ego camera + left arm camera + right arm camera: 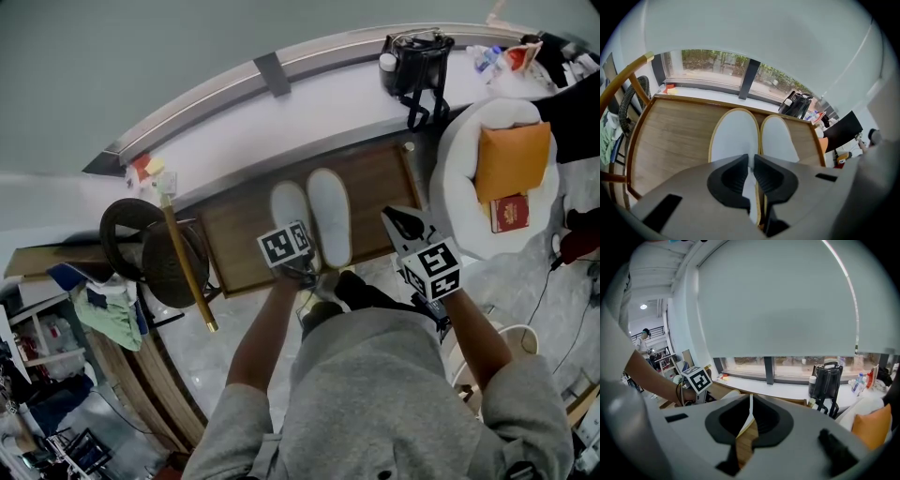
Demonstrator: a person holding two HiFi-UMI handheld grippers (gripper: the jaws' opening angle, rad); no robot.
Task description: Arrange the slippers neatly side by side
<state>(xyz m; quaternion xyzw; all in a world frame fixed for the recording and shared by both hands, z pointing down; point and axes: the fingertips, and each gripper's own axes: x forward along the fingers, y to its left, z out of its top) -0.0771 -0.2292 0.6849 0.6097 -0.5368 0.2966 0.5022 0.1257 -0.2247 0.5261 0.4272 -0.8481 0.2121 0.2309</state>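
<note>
Two white slippers lie side by side on a low wooden table (234, 234), toes toward the window. My left gripper (302, 266) is at the heel of the left slipper (289, 211). In the left gripper view the jaws (751, 161) are shut on the heel edge of that left slipper (733, 136), and the right slipper (778, 138) lies close beside it. My right gripper (398, 217) hovers off the table's right end, shut with nothing in it. In the right gripper view its jaws (750, 408) meet, and only wood shows below them.
A white windowsill (309, 103) runs behind the table, with a black backpack (417, 66) on it. To the right is a white round chair (459, 187) holding an orange cushion (511, 159). To the left are a black stool (141, 244) and a gold rod (187, 267).
</note>
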